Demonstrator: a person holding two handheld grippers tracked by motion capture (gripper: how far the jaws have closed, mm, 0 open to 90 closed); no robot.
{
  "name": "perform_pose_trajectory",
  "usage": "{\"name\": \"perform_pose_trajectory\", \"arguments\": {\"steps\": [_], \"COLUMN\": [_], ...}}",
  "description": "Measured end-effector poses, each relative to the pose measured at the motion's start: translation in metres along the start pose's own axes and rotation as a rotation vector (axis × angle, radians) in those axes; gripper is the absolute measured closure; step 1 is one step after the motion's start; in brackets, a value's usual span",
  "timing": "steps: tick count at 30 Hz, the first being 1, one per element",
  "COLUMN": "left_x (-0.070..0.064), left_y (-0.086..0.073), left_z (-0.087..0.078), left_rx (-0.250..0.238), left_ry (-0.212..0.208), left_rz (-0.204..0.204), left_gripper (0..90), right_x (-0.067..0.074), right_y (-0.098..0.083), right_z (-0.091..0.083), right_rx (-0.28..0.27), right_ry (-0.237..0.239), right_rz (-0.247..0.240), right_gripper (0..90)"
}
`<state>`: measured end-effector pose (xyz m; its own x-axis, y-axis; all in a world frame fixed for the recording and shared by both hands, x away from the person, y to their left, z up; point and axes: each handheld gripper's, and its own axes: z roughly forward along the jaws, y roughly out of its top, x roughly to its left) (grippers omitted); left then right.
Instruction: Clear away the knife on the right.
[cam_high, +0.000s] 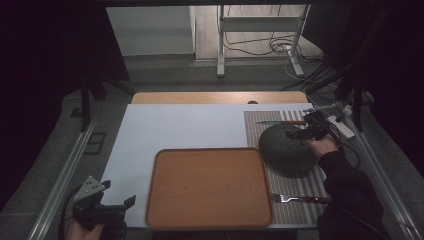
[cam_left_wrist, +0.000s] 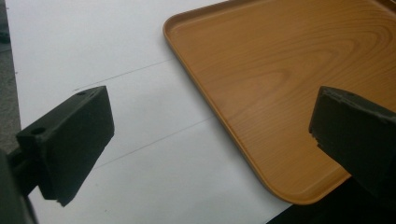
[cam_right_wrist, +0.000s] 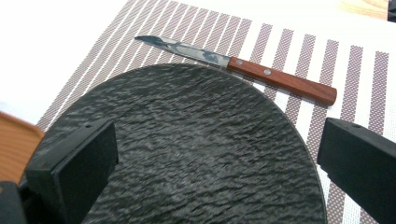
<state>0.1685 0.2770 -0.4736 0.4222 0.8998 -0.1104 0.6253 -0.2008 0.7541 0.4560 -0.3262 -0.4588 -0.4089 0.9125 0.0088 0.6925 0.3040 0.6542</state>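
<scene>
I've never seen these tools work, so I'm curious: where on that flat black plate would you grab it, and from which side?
Probably by its rim. The black plate lies flat on the striped placemat, so only the thin edge offers a hold. The right gripper, open above it, could likely drop one jaw over the right-hand edge, clear of the knife at the far side and the wooden tray on the left.

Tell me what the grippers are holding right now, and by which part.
Nothing is held. The right gripper is open over the black plate, and the left gripper is open beside the wooden tray.
</scene>
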Motion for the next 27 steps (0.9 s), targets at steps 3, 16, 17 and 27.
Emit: {"name": "perform_pose_trajectory", "arguments": {"steps": [3,16,17,27], "left_x": [0.0,0.0,0.0,0.001], "left_y": [0.0,0.0,0.0,0.0], "left_z": [0.0,0.0,0.0,0.0], "left_rx": [0.0,0.0,-0.001,-0.001], "left_ry": [0.0,0.0,-0.001,-0.003], "left_rz": [0.0,-0.002,-0.004,-0.005], "left_gripper": [0.8,0.9,0.9,0.9], "right_x": [-0.003,-0.02,-0.021,-0.031], "right_y": [0.002,0.014,0.015,0.023], "right_z": [0.004,0.025,0.026,0.038], "right_rx": [0.008,0.035,0.033,0.033], "right_ry": [-0.004,-0.028,-0.028,-0.043], "right_rz": [0.007,0.034,0.036,0.04], "right_gripper": [0.0,0.0,0.0,4.5]}}
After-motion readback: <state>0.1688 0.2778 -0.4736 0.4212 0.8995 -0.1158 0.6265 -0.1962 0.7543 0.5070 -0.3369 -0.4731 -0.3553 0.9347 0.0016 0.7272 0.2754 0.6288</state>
